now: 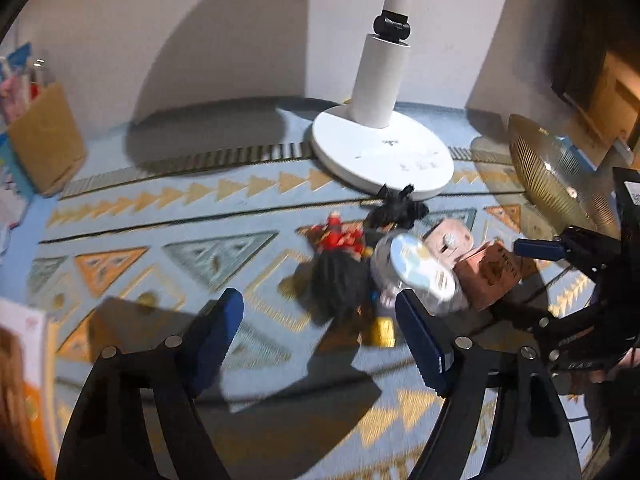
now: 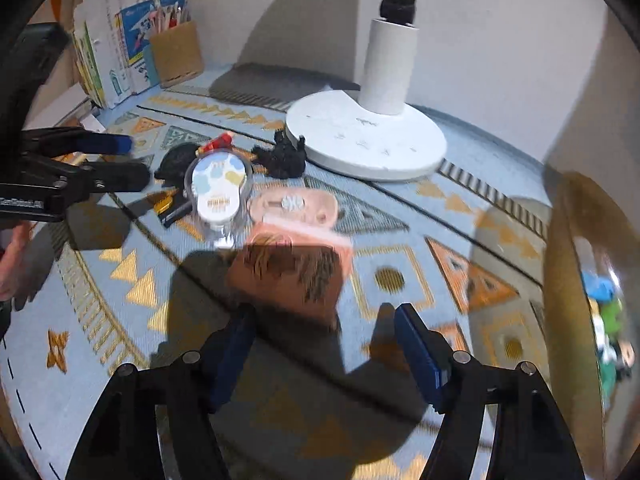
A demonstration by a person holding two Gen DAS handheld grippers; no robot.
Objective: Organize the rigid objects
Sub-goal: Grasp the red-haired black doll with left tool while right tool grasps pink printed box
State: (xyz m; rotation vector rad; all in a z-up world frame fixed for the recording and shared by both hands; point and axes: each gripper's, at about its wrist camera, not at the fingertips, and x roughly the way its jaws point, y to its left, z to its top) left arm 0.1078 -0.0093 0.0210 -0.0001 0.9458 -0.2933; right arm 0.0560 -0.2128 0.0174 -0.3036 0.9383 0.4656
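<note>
Terracotta-brown box (image 2: 288, 276) lies on the patterned surface (image 2: 400, 216) just ahead of the right claw (image 2: 324, 356), whose jaws stand spread and empty. The left claw (image 1: 320, 336), also spread, faces the clear lidded container (image 1: 416, 272). Better to straddle each squarely before closing

A blue patterned cloth (image 2: 400, 216) covers the table. On it at 12 o'clock stands a white lamp base (image 2: 366, 146). At centre lie a black figurine (image 2: 282, 156), a skull-shaped case (image 2: 218, 188), a pink case (image 2: 294, 206) and a brown box (image 2: 288, 276). A cardboard holder (image 2: 176, 54) stands at 10 o'clock, a ribbed bowl (image 1: 556, 176) at 3 o'clock.
</note>
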